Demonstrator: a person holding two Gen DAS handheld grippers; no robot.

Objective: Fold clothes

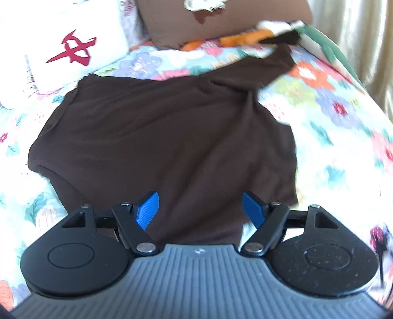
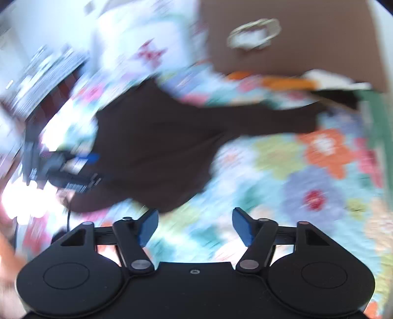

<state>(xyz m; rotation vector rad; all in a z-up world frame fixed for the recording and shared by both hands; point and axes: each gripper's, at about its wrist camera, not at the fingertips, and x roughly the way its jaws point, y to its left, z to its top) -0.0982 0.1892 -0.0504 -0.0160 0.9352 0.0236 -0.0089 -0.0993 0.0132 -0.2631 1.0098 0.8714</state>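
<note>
A dark brown shirt (image 1: 167, 137) lies partly folded on the flowered bedspread (image 1: 331, 103), one sleeve (image 1: 270, 66) stretched toward the far right. My left gripper (image 1: 200, 208) hovers above the shirt's near part, its blue fingers (image 1: 147, 211) wide apart with nothing between them. In the blurred right wrist view the same shirt (image 2: 159, 147) lies ahead and to the left. My right gripper (image 2: 195, 227) stands open over the bedspread (image 2: 307, 176), just off the shirt's near edge, and holds nothing. The left gripper (image 2: 71, 171) shows as a dark blur at the shirt's left side.
A white pillow with a red mark (image 1: 73, 46) lies at the far left. A brown cushion (image 1: 221, 19) stands at the head of the bed, with orange, white and black clothes (image 1: 258, 35) piled before it. A green edge (image 1: 329, 46) and a curtain (image 1: 363, 36) are at the right.
</note>
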